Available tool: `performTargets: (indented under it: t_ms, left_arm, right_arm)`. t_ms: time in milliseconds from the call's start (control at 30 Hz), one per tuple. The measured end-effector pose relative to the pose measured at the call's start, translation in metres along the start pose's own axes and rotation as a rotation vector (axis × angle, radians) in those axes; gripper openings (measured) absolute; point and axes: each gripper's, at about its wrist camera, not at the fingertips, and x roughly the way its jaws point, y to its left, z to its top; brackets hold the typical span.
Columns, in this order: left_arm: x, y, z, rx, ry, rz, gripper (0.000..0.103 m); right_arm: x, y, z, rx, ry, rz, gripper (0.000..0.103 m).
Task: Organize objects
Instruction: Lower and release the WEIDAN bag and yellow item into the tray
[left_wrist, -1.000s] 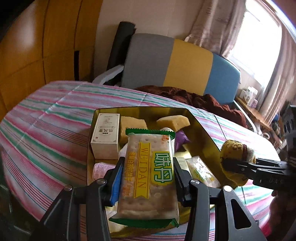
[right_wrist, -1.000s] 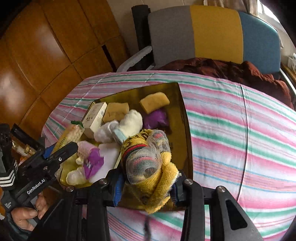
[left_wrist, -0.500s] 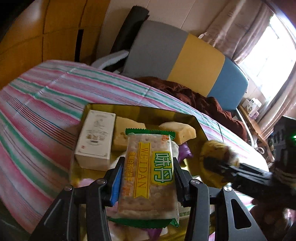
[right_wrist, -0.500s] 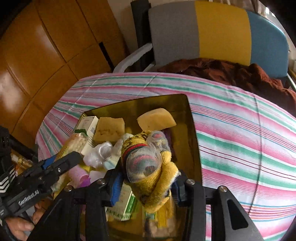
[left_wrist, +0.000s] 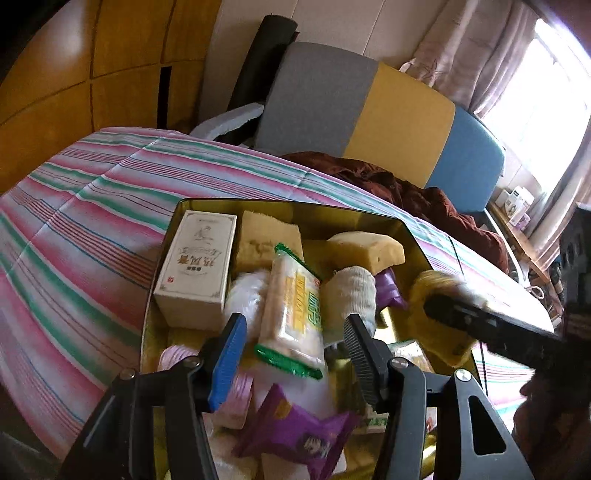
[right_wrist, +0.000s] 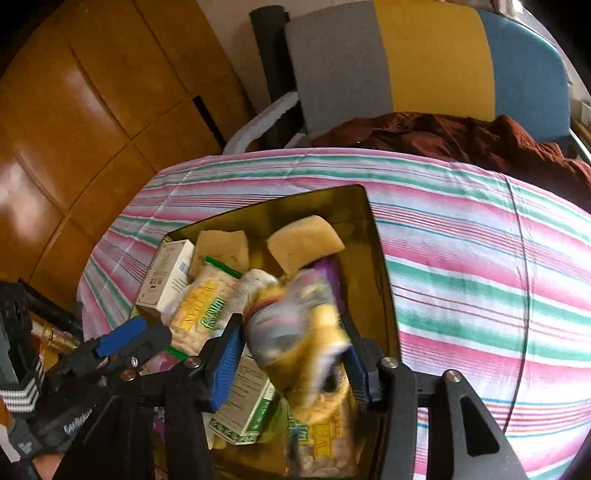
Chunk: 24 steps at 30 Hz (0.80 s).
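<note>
A gold tin (left_wrist: 332, 212) on the striped table holds several items. My left gripper (left_wrist: 293, 326) hovers over its near end with jaws opening. The Weidan cracker pack (left_wrist: 291, 314) lies loose between the fingers, touching neither pad, on the pile beside a white box (left_wrist: 195, 266) and a white rolled sock (left_wrist: 351, 295). My right gripper (right_wrist: 291, 343) hangs over the tin (right_wrist: 295, 205), its jaws also opening. The yellow knitted sock (right_wrist: 295, 332) is blurred and slipping down between its pads. In the left wrist view the right gripper (left_wrist: 447, 310) and the sock (left_wrist: 424, 288) are at the tin's right side.
Two yellow sponges (left_wrist: 266, 240) (left_wrist: 365, 249), purple packets (left_wrist: 295, 439) and a green-white box (right_wrist: 247, 402) also fill the tin. The striped tablecloth (right_wrist: 461, 258) spreads around it. Behind the table stand a grey, yellow and blue chair (left_wrist: 369, 110) with a brown garment (left_wrist: 406, 192), and wooden panels (right_wrist: 92, 110).
Both grippers moved in over the tin and their jaws widened. The cracker pack left the left pads and now lies tilted on the pile. The yellow sock is dropping out of the right jaws.
</note>
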Motion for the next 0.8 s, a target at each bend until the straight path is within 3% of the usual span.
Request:
performTargets:
  t_ms: [200,500,800]
  left_arm:
    - [-0.019,-0.001,-0.007,0.024,-0.043,0.015,0.056]
    - [-0.037,-0.002,-0.021,0.061,-0.079,0.051,0.060]
    - [-0.054,-0.004,-0.034,0.077,-0.103,0.090,0.075]
  right_arm:
    - [-0.007,0.001,0.003,0.018,-0.031,-0.010,0.051]
    - [-0.011,0.008,-0.025,0.000,-0.001,-0.018,0.051]
    - [-0.028,0.021,-0.061,-0.047,-0.027,-0.107,0.051]
